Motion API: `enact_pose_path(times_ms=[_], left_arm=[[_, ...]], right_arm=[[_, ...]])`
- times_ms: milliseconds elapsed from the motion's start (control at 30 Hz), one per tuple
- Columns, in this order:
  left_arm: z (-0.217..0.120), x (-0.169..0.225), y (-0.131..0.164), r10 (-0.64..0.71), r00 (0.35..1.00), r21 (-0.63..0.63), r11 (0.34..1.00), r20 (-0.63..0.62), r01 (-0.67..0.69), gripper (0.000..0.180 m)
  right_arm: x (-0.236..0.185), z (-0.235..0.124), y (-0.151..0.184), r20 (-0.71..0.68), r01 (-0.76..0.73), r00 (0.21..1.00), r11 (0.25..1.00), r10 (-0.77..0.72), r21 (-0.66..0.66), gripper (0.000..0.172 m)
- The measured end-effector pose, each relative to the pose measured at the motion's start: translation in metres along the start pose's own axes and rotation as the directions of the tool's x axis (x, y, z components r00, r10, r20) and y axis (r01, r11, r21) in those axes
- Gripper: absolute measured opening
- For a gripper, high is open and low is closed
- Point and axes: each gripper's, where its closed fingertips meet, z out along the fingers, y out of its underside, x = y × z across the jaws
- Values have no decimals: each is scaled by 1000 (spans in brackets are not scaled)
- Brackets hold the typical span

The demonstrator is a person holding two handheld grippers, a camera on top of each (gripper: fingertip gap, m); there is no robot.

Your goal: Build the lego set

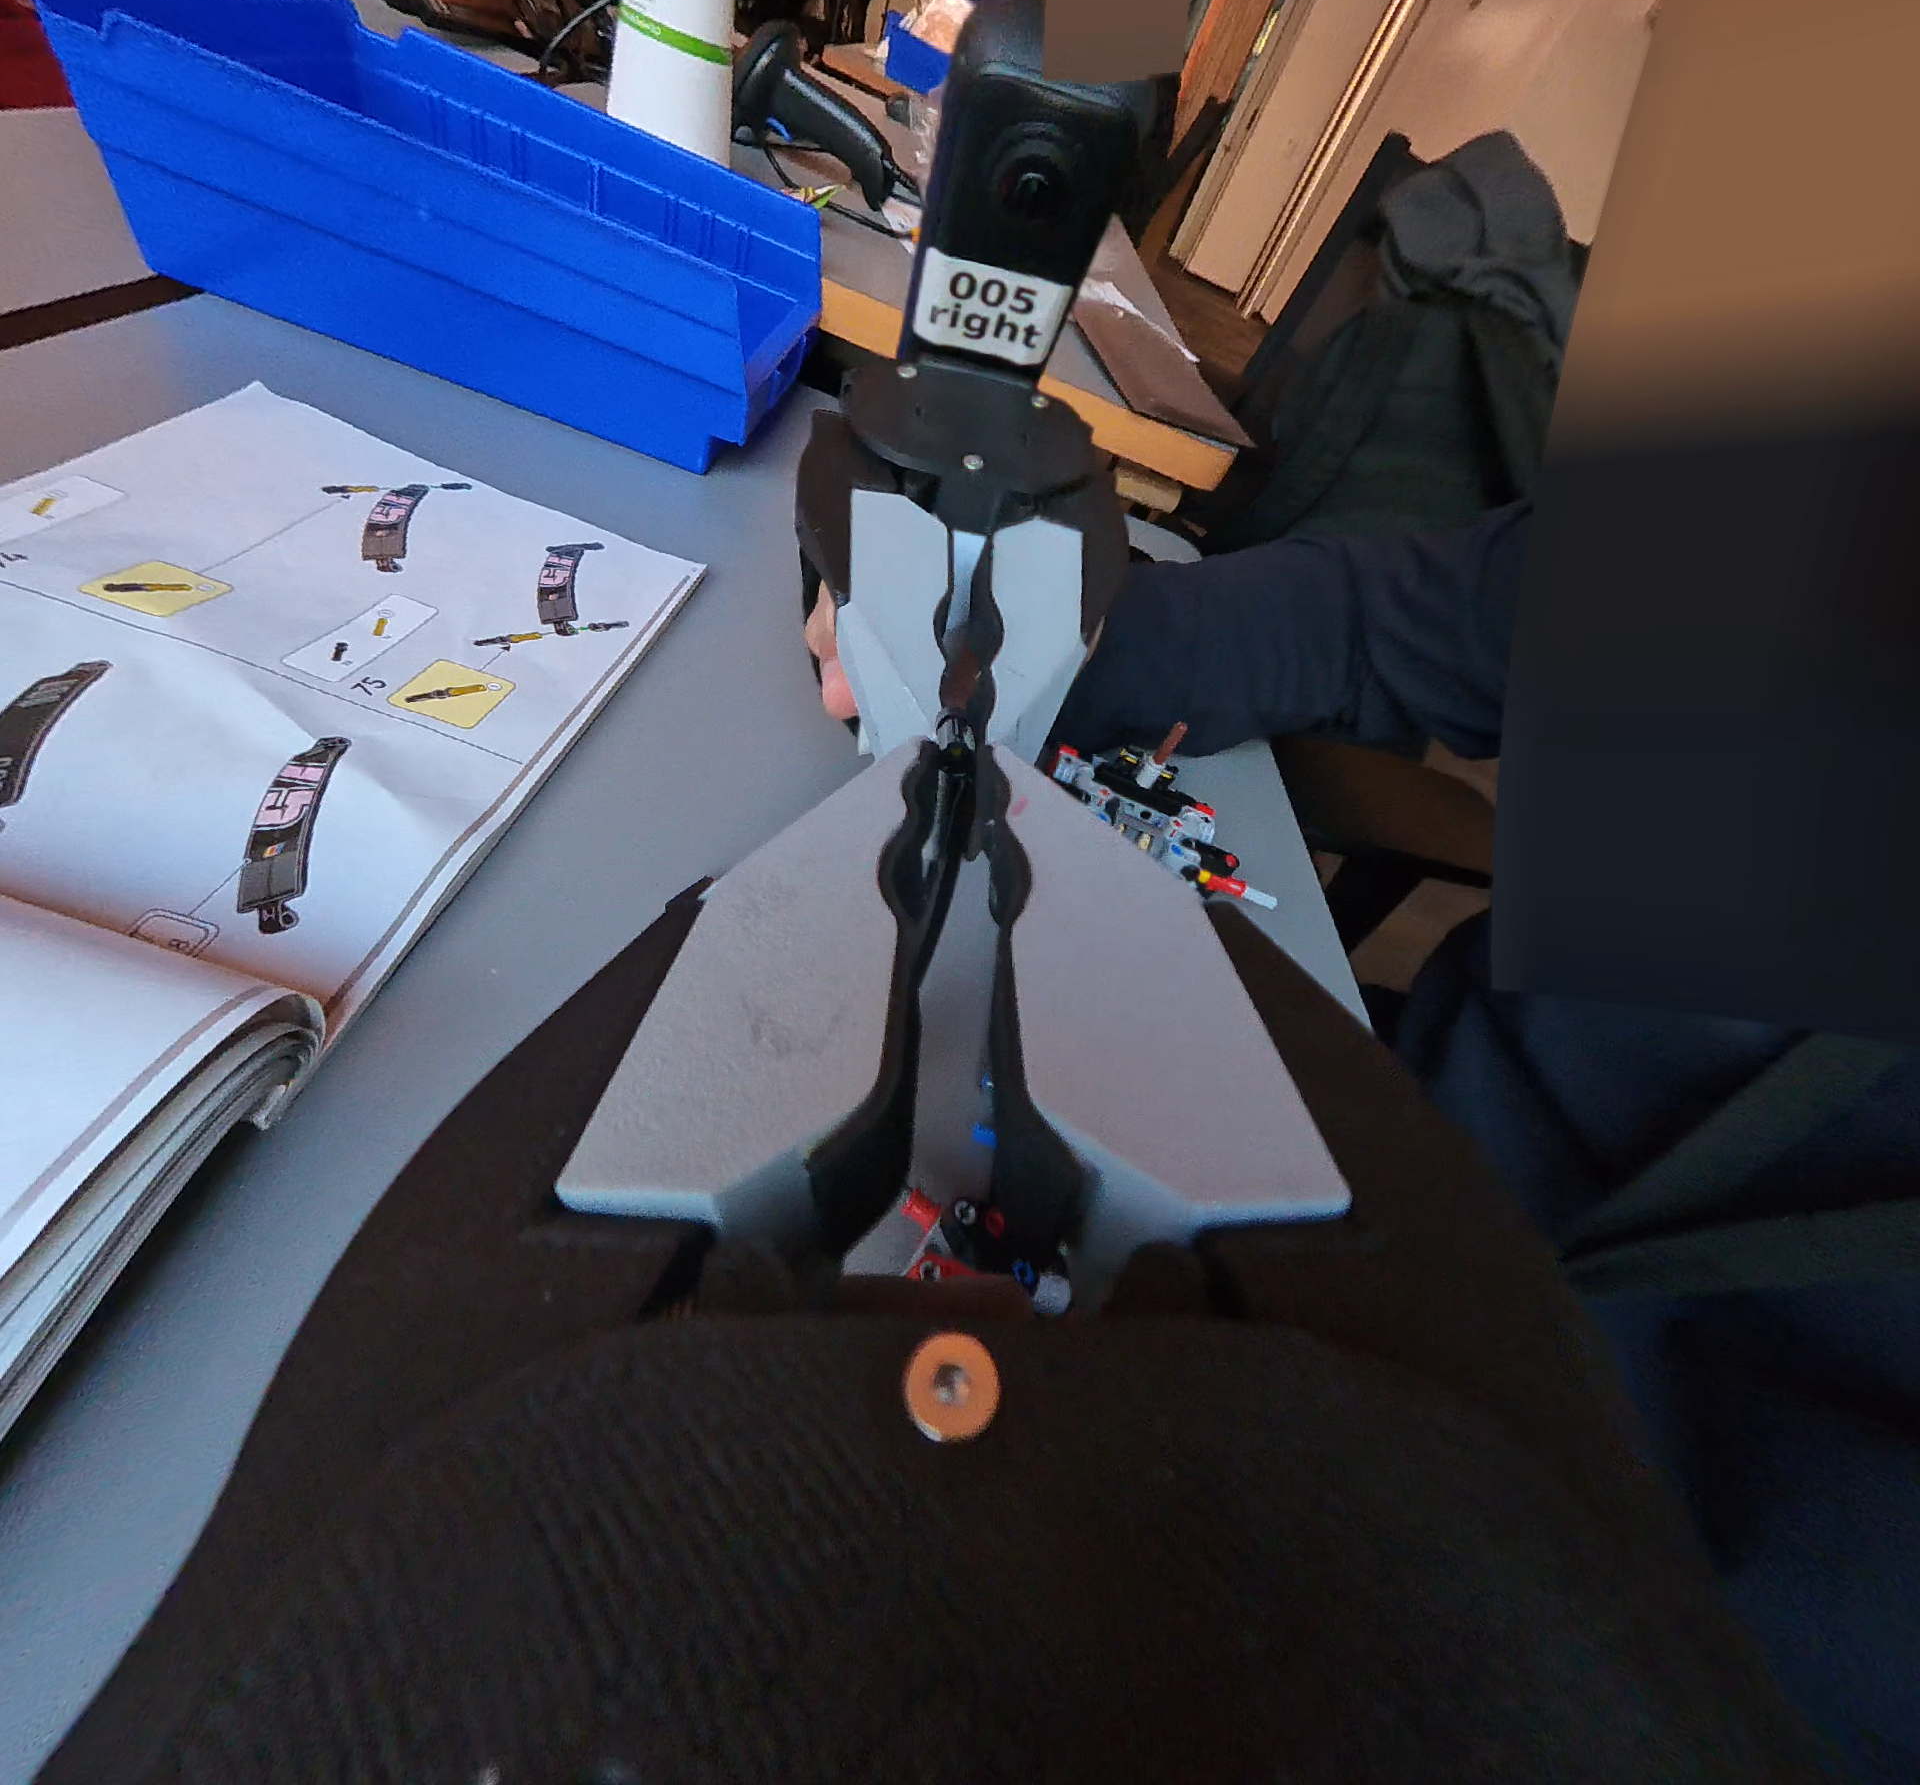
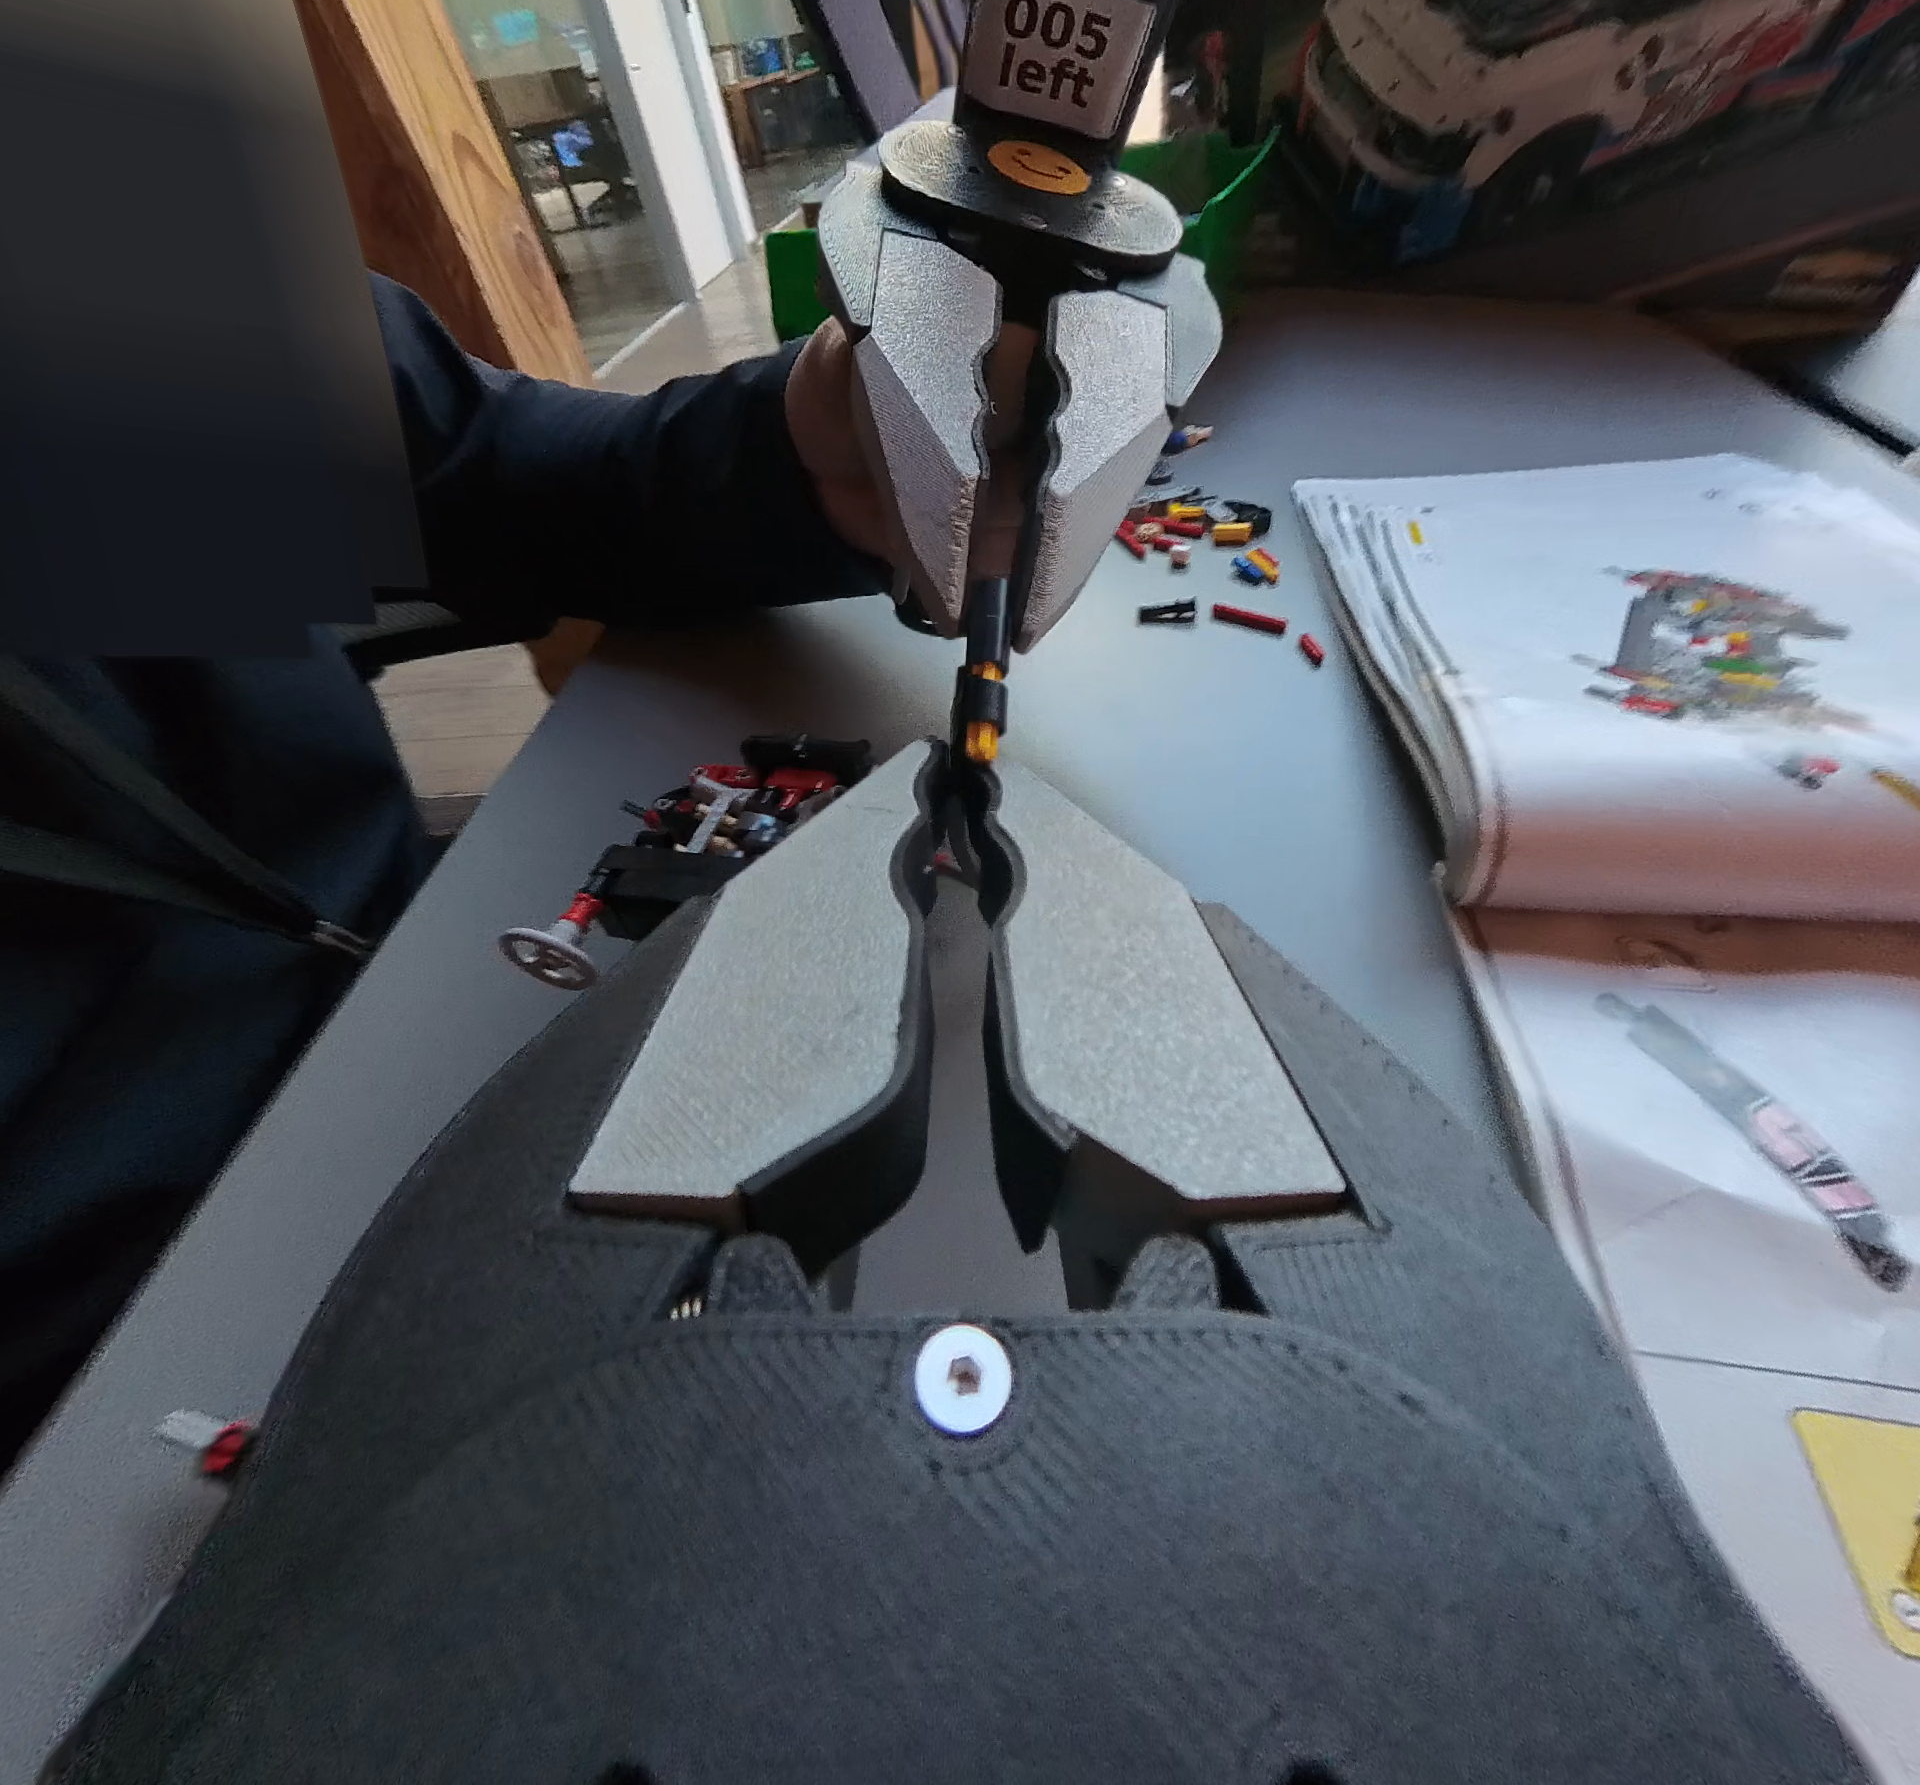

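My left gripper (image 1: 951, 764) is shut on a thin black rod (image 2: 989, 608) that carries an orange axle with a black collar (image 2: 985, 696). The right wrist view shows this gripper (image 2: 987, 629) from the front, held above the grey table (image 2: 1195, 779). My right gripper (image 2: 961, 785) is shut, tip to tip with the left one, and its tips touch the axle's orange end. In the left wrist view the right gripper (image 1: 958, 709) has a thin reddish-brown piece (image 1: 963, 667) pinched between its pads. A black ring (image 1: 951, 729) sits where the two grippers meet.
An open instruction booklet (image 1: 260, 696) (image 2: 1662, 675) lies beside the grippers. A partly built brick model (image 1: 1153, 800) (image 2: 707, 821) and loose small pieces (image 2: 1205, 530) lie on the table. A blue bin (image 1: 416, 208), white cup (image 1: 675, 52) and printed box (image 2: 1558, 73) stand behind. Left tips and right tips are each some 20 cm from the partly built brick model (image 1: 1153, 800).
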Motion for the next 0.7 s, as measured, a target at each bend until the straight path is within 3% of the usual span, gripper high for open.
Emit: enact_pose_path(times_ms=[200,400,533,700], left_arm=[[3,-1,-9,-84,995,99,991,-54,89,4],[8,-4,-4,-121,991,106,986,-61,127,4],[14,-5,12,-108,993,11,994,-43,109,4],[21,-5,20,-70,997,-36,997,-15,70,4]], right_arm=[[4,-17,-25,93,-181,981,972,168,150,0],[7,-19,-19,73,-180,982,977,173,111,0],[5,-19,-4,88,-206,975,979,206,-13,0],[3,-20,3,111,-262,957,964,266,-53,0]])
